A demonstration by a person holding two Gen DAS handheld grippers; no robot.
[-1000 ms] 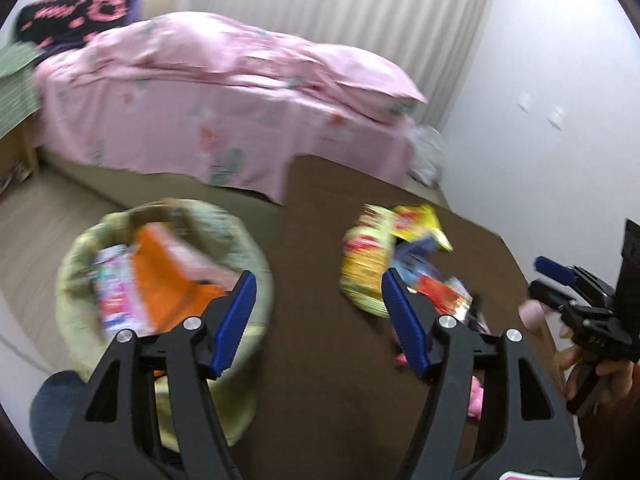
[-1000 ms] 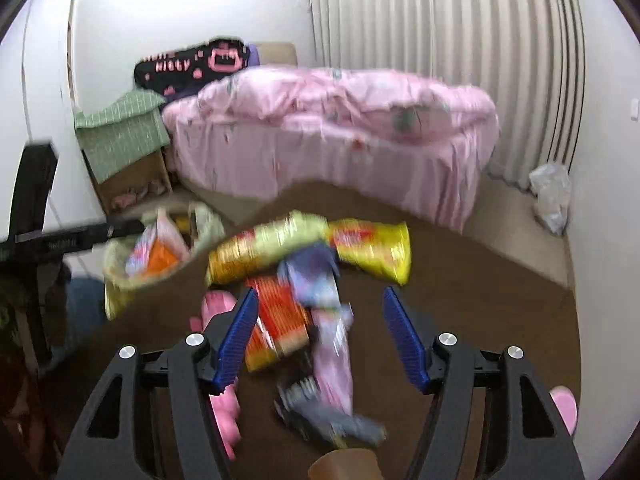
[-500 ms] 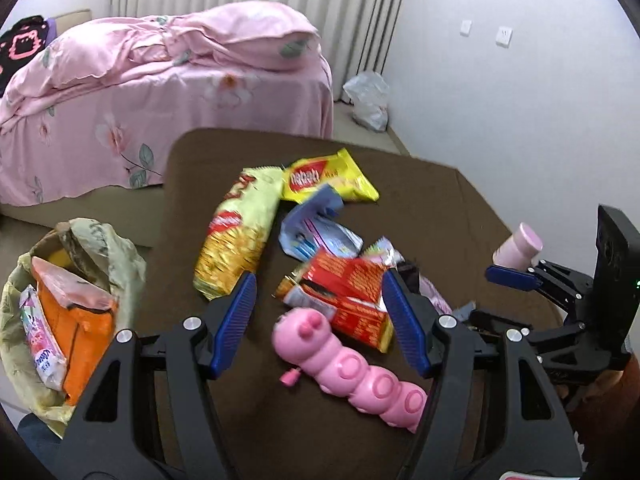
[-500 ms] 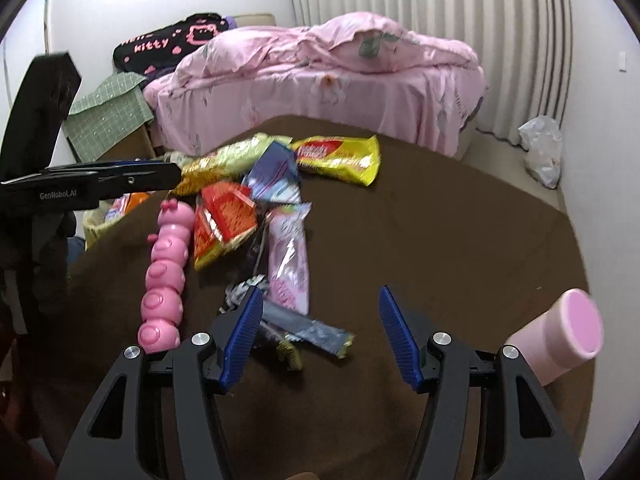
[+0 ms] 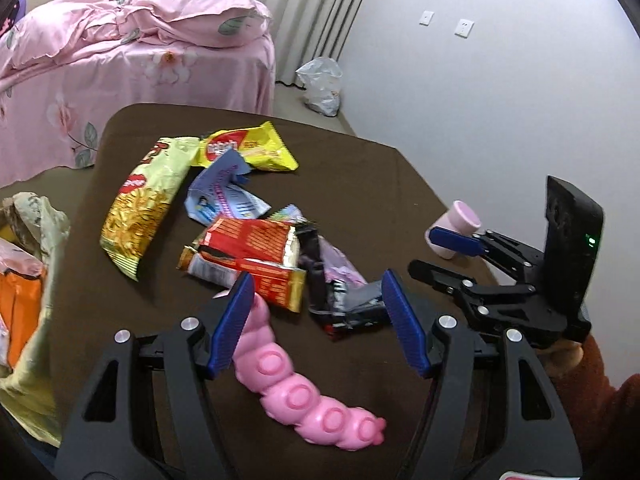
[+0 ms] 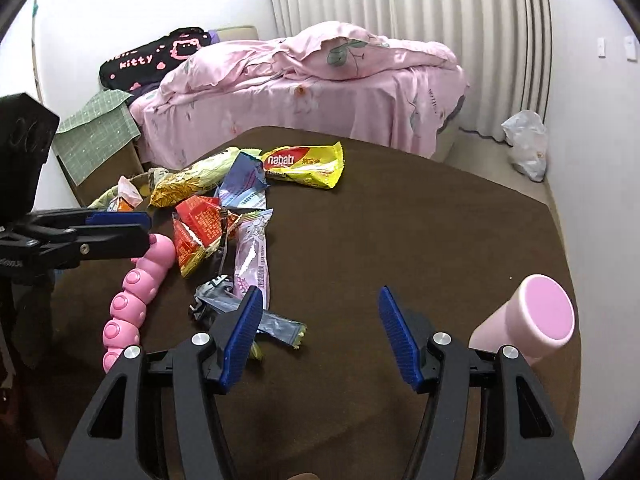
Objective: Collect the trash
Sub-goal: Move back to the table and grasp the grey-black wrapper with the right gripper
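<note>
Both grippers empty, jaws apart: left gripper (image 5: 318,322) over red wrapper (image 5: 250,258), right gripper (image 6: 320,334) beside grey wrapper (image 6: 256,316), likely picking targets.

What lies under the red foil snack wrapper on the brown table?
The red foil snack wrapper overlaps a crumpled blue-and-white wrapper and, at its right end, a black and lilac wrapper. Anything fully beneath it is hidden.
</note>
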